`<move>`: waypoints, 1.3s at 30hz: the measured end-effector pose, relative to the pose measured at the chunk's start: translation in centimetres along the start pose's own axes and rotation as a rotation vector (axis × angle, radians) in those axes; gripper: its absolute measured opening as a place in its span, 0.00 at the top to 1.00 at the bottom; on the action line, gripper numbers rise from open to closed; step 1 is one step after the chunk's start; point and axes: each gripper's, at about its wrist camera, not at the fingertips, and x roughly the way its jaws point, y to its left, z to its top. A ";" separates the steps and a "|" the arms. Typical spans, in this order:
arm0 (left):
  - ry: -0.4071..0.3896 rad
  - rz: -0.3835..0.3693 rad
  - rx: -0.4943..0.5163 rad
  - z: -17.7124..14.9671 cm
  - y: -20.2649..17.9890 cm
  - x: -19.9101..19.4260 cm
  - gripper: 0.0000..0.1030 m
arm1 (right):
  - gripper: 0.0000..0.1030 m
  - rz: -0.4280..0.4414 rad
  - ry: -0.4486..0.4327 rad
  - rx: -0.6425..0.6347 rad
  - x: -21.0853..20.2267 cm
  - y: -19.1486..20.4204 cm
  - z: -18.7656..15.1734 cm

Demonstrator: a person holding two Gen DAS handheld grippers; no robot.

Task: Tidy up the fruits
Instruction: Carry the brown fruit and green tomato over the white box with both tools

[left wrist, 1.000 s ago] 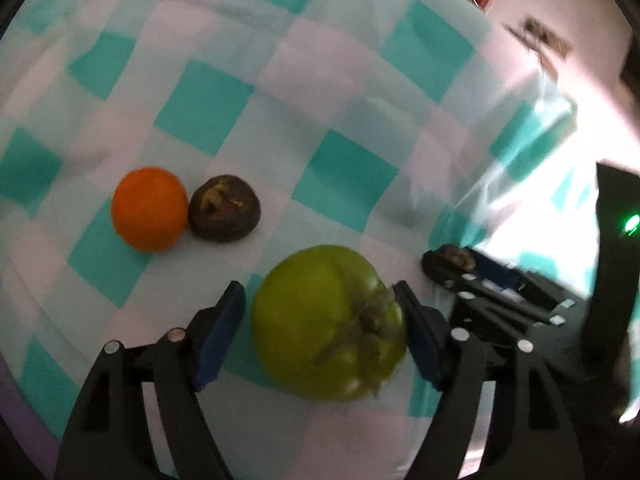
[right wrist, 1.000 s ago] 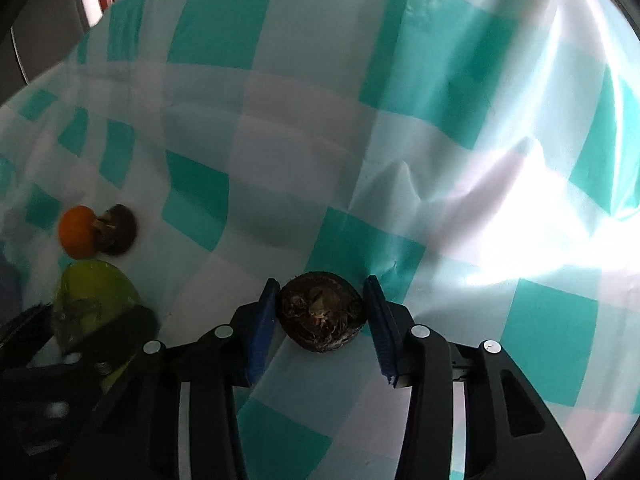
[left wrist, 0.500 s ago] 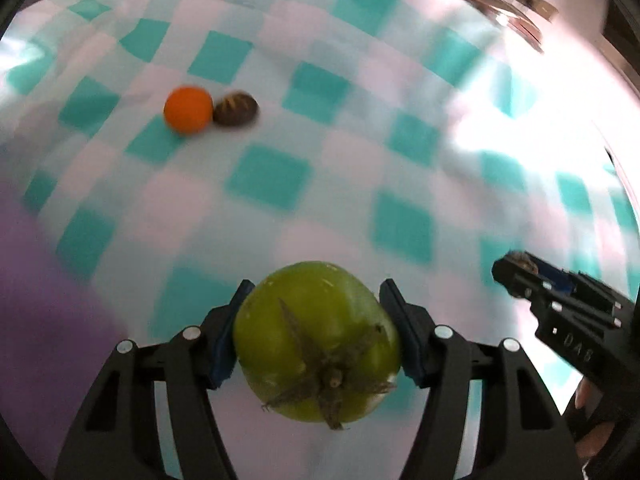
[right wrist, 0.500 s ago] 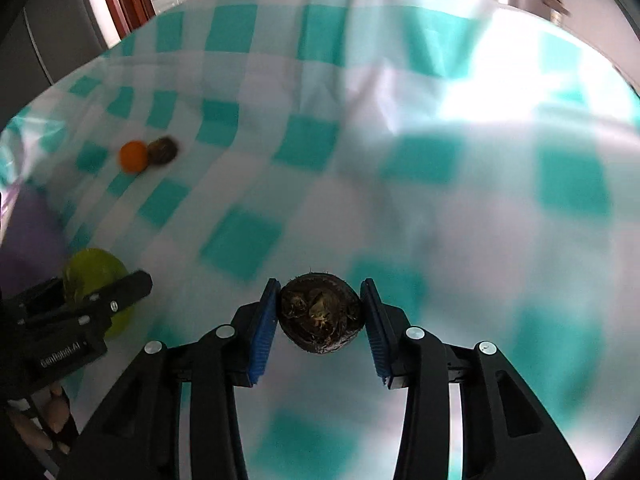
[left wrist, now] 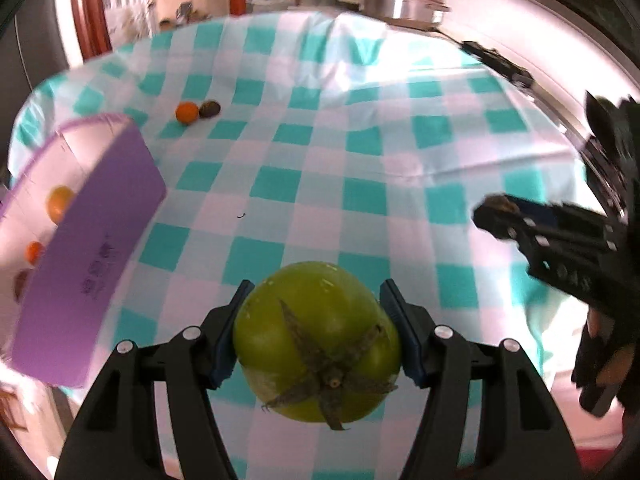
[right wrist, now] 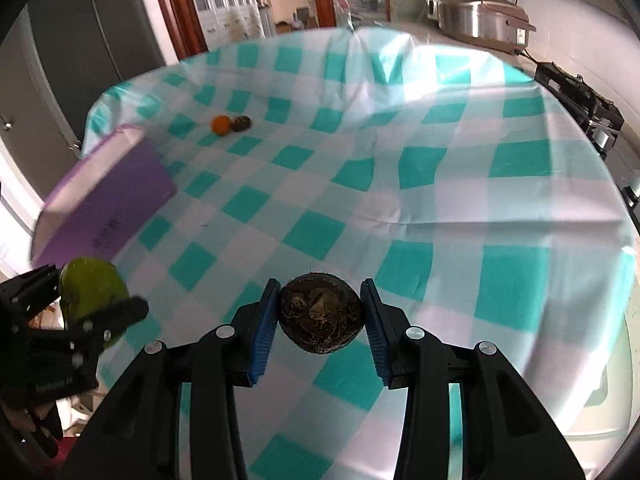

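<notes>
- the left gripper point(left wrist: 316, 336) held a green tomato point(left wrist: 318, 342) between its blue pads, stem toward the camera; its jaws had just closed in on the fruit, which a second earlier sat on the cloth and now hung clear above it.
- the right gripper point(right wrist: 320, 316), at its narrowest, clamped a dark brown fruit point(right wrist: 321, 314), likewise lifted off the checked tablecloth point(right wrist: 440, 184) that covered the bench.
- both fruits had been carried back from the cloth's middle toward its near edge, which had brought a purple box point(left wrist: 88, 256) into view to the left, small orange fruits point(left wrist: 59, 204) visible inside it.
- that box looked the likely destination, so the task appeared to be in its carry stage.
- far across the cloth, an orange fruit point(left wrist: 187, 112) and a second brown fruit point(left wrist: 209, 109) lay touching, not yet collected.
</notes>
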 end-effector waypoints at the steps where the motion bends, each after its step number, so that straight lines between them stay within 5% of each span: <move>1: -0.011 0.008 0.011 -0.5 -0.2 -1.3 0.38 | 0.61 0.010 -0.012 -0.004 -0.7 0.5 -0.2; 11: -0.038 0.017 0.050 -2.4 0.9 -5.7 0.38 | 0.61 0.054 -0.086 -0.022 -5.2 4.0 -1.1; 18: -0.051 0.010 0.097 -3.7 5.5 -7.2 0.38 | 0.61 0.042 -0.071 0.035 -3.6 7.9 -1.3; 29: -0.127 0.017 0.167 -2.3 19.6 -11.1 0.38 | 0.61 0.050 -0.099 0.057 -0.7 22.2 2.4; 39: -0.050 0.034 0.076 -3.5 30.7 -10.1 0.38 | 0.61 0.068 -0.040 -0.043 2.0 33.5 4.7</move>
